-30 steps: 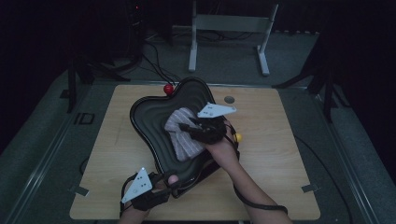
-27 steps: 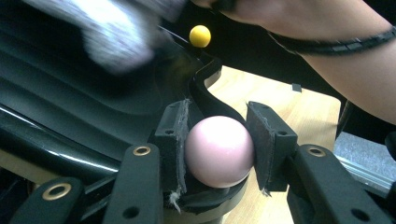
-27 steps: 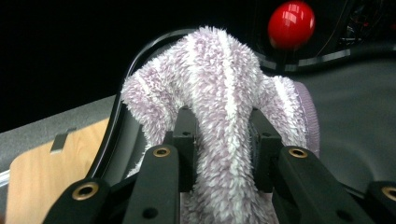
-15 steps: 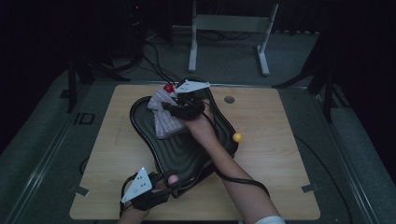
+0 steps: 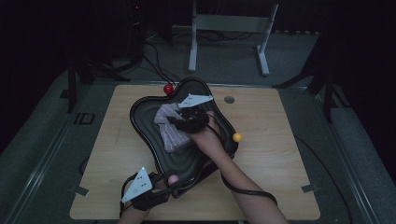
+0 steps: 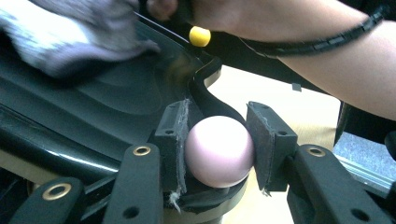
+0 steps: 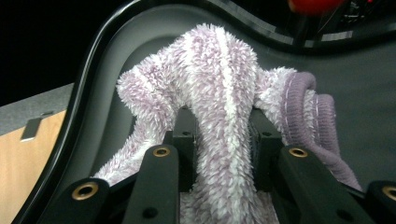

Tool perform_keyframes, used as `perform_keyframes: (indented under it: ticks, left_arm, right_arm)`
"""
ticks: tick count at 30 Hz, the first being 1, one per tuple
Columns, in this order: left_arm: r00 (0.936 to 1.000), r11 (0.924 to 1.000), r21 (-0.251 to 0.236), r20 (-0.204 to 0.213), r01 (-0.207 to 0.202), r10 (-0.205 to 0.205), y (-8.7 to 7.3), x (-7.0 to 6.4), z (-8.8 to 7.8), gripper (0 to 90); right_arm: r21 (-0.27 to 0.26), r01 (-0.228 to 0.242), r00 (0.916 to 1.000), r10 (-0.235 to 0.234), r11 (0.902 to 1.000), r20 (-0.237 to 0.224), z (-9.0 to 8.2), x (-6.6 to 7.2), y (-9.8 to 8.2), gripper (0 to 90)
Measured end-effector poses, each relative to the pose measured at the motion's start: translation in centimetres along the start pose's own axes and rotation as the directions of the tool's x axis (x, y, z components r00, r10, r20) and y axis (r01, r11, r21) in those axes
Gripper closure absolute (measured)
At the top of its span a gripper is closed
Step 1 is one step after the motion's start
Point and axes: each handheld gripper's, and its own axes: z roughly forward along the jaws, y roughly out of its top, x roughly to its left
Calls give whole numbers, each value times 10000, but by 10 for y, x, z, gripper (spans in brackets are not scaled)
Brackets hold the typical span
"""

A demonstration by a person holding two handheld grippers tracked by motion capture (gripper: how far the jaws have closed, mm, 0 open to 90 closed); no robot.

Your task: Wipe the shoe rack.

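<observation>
A black wavy tray [image 5: 140,122] lies on the wooden table [image 5: 280,154]. In it is a fuzzy purple-and-white striped cloth [image 5: 168,128] [image 7: 219,84]. My right gripper [image 5: 180,122] [image 7: 223,126] is shut on a fold of that cloth and presses it against the tray floor near the middle. At the tray's near rim, my left gripper [image 5: 170,179] [image 6: 218,140] is shut on a pale pink ball [image 6: 218,151] and keeps still. The right forearm [image 5: 233,172] reaches over the tray's near right part.
A yellow ball [image 5: 237,137] [image 6: 200,36] sits at the tray's right rim and a red ball [image 5: 168,88] at its far rim. A small grey disc [image 5: 229,99] lies on the table behind the tray. A metal stand [image 5: 229,28] and cables lie beyond the table.
My right gripper carried the cloth from the tray's right middle up to its far left part, then came back toward the middle. The left gripper has kept its grip on the pink ball.
</observation>
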Motion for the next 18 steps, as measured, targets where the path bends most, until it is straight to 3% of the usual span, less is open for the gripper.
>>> perform_keyframes:
  ticks: [18]
  left_arm:
    - [10000,10000,8,-11,19,-19,0,0,0,603]
  right_arm:
    - [189,0,9983,12,9998,-583,-36,18,-61,699]
